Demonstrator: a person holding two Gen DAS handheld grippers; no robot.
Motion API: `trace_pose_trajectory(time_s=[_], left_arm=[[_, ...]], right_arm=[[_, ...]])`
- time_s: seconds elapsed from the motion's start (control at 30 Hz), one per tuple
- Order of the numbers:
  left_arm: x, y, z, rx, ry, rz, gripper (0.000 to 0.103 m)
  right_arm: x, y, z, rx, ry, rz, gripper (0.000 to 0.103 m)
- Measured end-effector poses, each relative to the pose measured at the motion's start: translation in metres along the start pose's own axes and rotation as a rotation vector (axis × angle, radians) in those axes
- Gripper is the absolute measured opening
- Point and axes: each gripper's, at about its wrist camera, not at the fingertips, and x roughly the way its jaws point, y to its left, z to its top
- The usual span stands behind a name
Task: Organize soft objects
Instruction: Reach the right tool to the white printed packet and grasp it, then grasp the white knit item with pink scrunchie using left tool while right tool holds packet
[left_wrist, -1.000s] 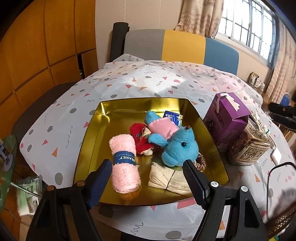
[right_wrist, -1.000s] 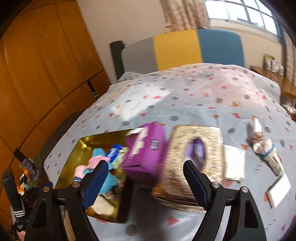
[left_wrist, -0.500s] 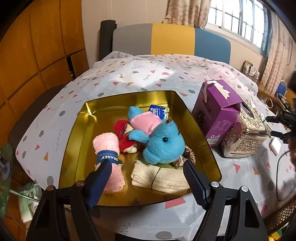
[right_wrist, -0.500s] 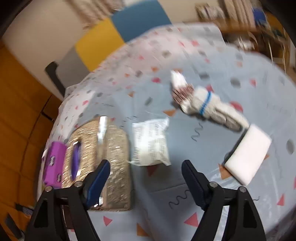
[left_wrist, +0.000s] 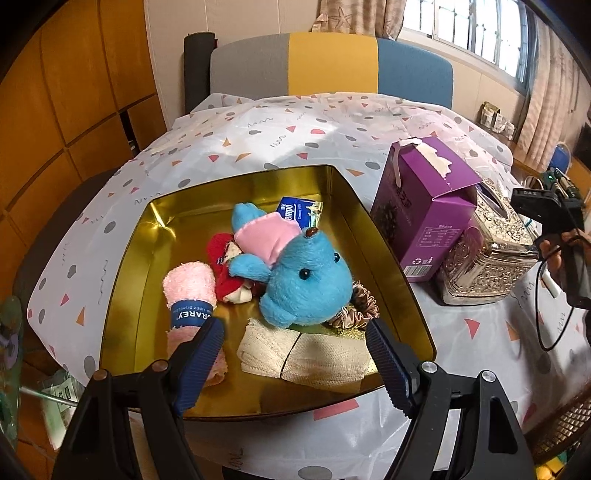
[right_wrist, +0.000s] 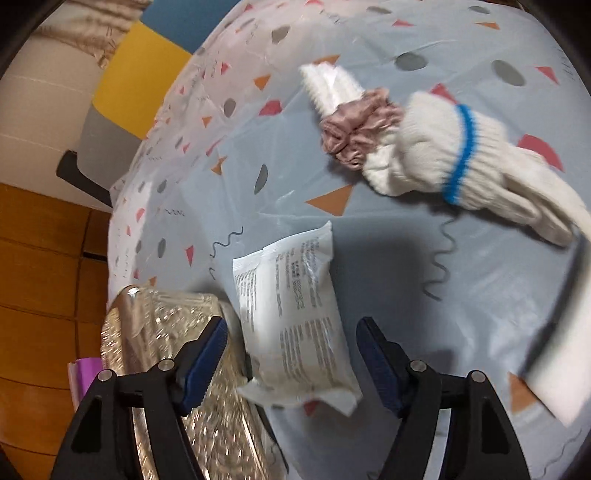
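From my left wrist camera I see the left claw (left_wrist: 295, 354) released over the near rim of the gold tray (left_wrist: 388, 243), which holds a blue plush (left_wrist: 306, 284), a pink rolled towel (left_wrist: 190, 291), a red plush (left_wrist: 221, 258) and folded cream cloths (left_wrist: 306, 356); a purple box (left_wrist: 424, 206) stands just right of the tray. My right wrist camera alone shows the right claw (right_wrist: 291, 358), its jaws just closing yet gripping nothing, straddling a white packet (right_wrist: 295, 314) on the bench (right_wrist: 369, 251), with a white glove (right_wrist: 461, 162) and pink scrunchie (right_wrist: 354, 129) beyond.
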Motion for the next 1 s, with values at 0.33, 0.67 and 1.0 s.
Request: trace_pose_trajectory(time_s=[0.33, 0.67, 1.0], left_arm=[[0.004, -0.004, 0.004, 0.0, 0.008, -0.012, 0.08], [-0.02, 0.004, 0.024, -0.006, -0.078, -0.023, 0.08], [-0.062, -0.048, 0.082, 0.133, -0.228, -0.143, 0.08]], right_arm=[[0.021, 0.026, 0.015, -0.205, 0.131, -0.147, 0.06], [-0.012, -0.006, -0.004, -0.263, 0.174, -0.242, 0.051], [-0.031, -0.012, -0.051, -0.368, 0.13, -0.3, 0.066]])
